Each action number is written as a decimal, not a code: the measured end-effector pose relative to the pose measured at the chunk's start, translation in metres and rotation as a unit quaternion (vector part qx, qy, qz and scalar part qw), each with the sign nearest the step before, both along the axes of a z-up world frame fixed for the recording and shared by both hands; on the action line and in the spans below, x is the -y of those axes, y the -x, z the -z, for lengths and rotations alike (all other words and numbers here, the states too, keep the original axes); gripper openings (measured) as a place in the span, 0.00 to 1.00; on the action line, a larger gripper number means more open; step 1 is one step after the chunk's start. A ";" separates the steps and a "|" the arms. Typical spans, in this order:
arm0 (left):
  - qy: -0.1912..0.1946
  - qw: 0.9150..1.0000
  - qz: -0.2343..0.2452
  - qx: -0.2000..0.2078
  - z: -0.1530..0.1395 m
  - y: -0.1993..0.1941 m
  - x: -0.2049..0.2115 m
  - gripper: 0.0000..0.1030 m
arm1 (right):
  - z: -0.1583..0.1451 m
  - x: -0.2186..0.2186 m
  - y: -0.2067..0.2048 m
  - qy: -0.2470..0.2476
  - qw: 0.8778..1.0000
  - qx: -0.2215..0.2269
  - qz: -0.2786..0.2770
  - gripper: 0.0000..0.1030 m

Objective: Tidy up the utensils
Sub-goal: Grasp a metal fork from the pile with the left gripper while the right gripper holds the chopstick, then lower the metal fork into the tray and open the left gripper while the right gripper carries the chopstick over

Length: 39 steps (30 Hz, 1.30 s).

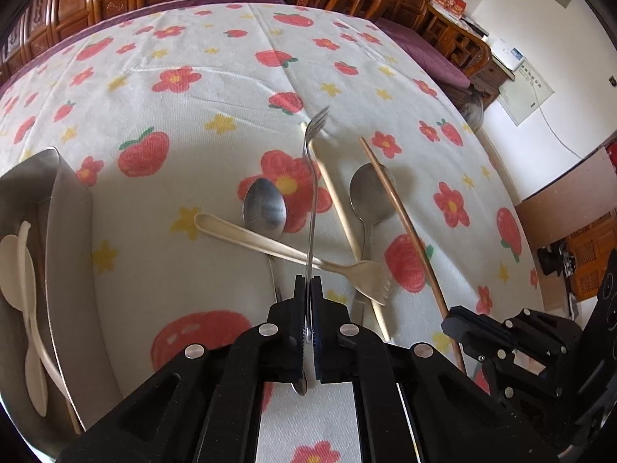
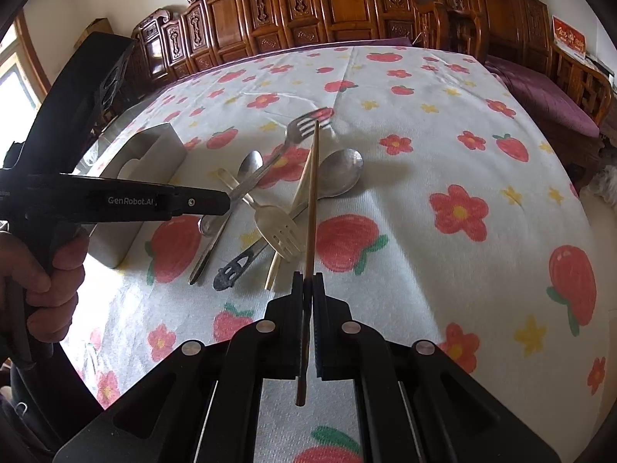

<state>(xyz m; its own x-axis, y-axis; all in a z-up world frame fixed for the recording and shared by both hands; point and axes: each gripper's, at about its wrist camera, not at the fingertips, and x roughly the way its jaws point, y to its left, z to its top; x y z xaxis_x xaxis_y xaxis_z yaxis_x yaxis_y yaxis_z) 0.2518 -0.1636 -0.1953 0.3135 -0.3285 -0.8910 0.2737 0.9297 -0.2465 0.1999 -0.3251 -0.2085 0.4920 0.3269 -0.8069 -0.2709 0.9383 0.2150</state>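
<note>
Above the flower-printed table point(image 2: 443, 146), both tools are loaded at once. The left tool point(image 1: 309, 283) is clamped on the handle of a metal fork point(image 1: 313, 177), which stands out ahead of it with its tines blurred and lifted off the cloth. The right tool point(image 2: 308, 281) is clamped on a brown chopstick point(image 2: 311, 193) that points forward over the heap.

The rest of the utensils lie loose in the middle of the table: two metal spoons point(image 1: 265, 205), a cream plastic fork point(image 1: 293, 252) lying across one spoon's handle, and a pale chopstick point(image 1: 339, 208). At the table's left side sits a steel tray point(image 1: 65, 212) holding cream plastic spoons point(image 1: 23, 270); in the right wrist view it shows behind the left tool's body.

The step in hand looks like the carry from pick-up to drop-off, with sorting partly done, since several pieces are not yet put away. The next move probably calls for swinging the fork left over the tray's wall, lining it up along the tray's length, and only then parting the jaws so it drops flat instead of tipping on the rim. Whether the tray has separate compartments cannot be told. The two tools are near each other, so the chopstick should stay well apart from the fork's path.
</note>
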 end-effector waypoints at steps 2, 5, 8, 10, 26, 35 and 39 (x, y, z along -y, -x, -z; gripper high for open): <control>-0.008 1.000 0.004 0.006 -0.001 0.004 0.001 0.02 | -0.001 -0.002 0.001 0.002 1.000 0.000 0.000 0.06; -0.003 1.000 0.004 0.008 -0.003 0.007 -0.002 0.02 | -0.002 -0.004 0.003 0.005 1.000 0.000 0.000 0.06; -0.002 1.000 0.003 0.015 -0.009 0.010 -0.006 0.01 | -0.004 -0.007 0.005 0.008 1.000 0.002 -0.002 0.06; -0.003 1.000 0.008 0.024 -0.015 0.014 -0.008 0.01 | -0.006 -0.010 0.006 0.008 1.000 0.003 -0.002 0.06; 0.000 0.996 -0.014 0.085 -0.068 0.053 -0.069 0.01 | -0.034 -0.057 0.009 0.016 0.999 0.030 -0.026 0.05; -0.009 0.993 -0.040 0.108 -0.086 0.073 -0.124 0.01 | -0.047 -0.103 0.009 0.014 0.998 0.042 -0.053 0.06; -0.018 0.991 -0.056 0.117 -0.090 0.083 -0.148 0.01 | -0.050 -0.124 0.010 0.013 0.997 0.044 -0.067 0.06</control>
<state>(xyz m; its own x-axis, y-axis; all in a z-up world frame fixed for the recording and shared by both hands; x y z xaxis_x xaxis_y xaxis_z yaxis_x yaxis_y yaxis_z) 0.1687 -0.0158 -0.1055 0.5452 -0.2500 -0.8001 0.2138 0.9644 -0.1557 0.1903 -0.2010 -0.1584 0.5144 0.3739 -0.7717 -0.4100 0.8977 0.1616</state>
